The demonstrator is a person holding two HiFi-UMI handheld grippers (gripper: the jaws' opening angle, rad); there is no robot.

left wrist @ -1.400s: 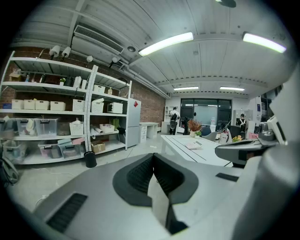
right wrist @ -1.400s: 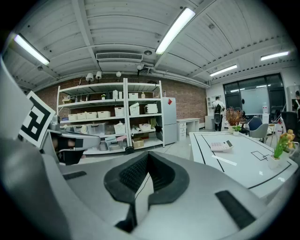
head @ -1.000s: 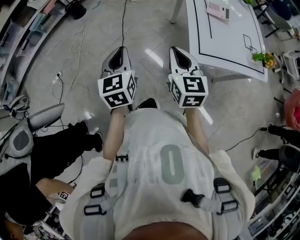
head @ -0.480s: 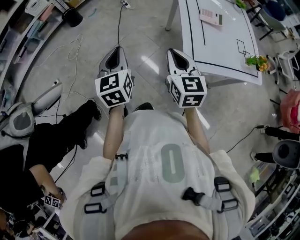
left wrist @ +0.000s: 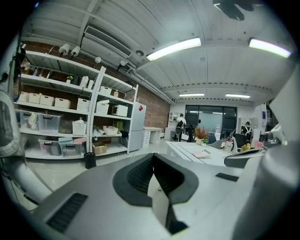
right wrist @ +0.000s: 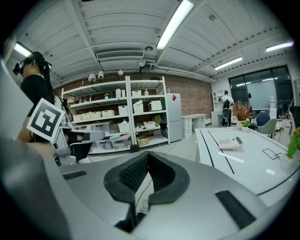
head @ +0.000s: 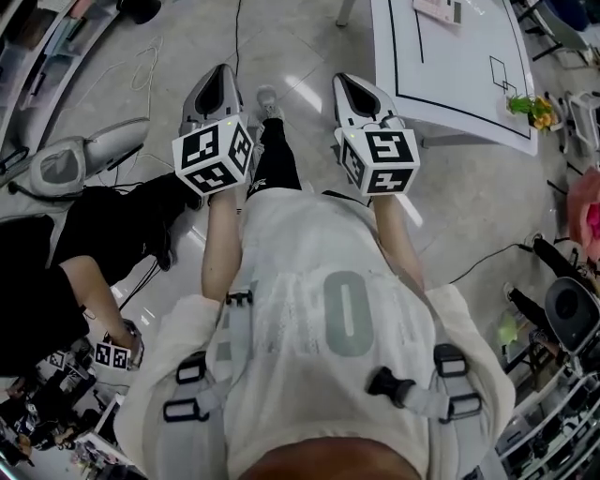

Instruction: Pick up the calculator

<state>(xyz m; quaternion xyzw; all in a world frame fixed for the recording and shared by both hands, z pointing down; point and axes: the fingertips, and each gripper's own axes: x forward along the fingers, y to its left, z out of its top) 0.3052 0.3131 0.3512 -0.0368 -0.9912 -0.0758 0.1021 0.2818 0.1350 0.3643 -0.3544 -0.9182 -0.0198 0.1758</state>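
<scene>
The calculator (head: 439, 9) lies flat at the far end of a white table (head: 469, 84) with black lines, at the top edge of the head view. It also shows in the right gripper view as the calculator (right wrist: 231, 143), far ahead and to the right. My left gripper (head: 223, 71) and right gripper (head: 341, 81) are held side by side above the floor, short of the table. In their own views the left gripper (left wrist: 153, 155) and right gripper (right wrist: 148, 154) both have their pads together with nothing between them.
A person in black (head: 56, 281) crouches at the left beside a grey machine (head: 66, 164) and floor cables (head: 141, 75). A small plant (head: 530, 108) stands on the table's right corner. Shelving (right wrist: 122, 122) lines the far wall. My shoe (head: 267, 98) is between the grippers.
Both grippers have drifted a little forward, the left one outward to the left. My foot has stepped ahead between them. The table and calculator have slid up in the head view.
</scene>
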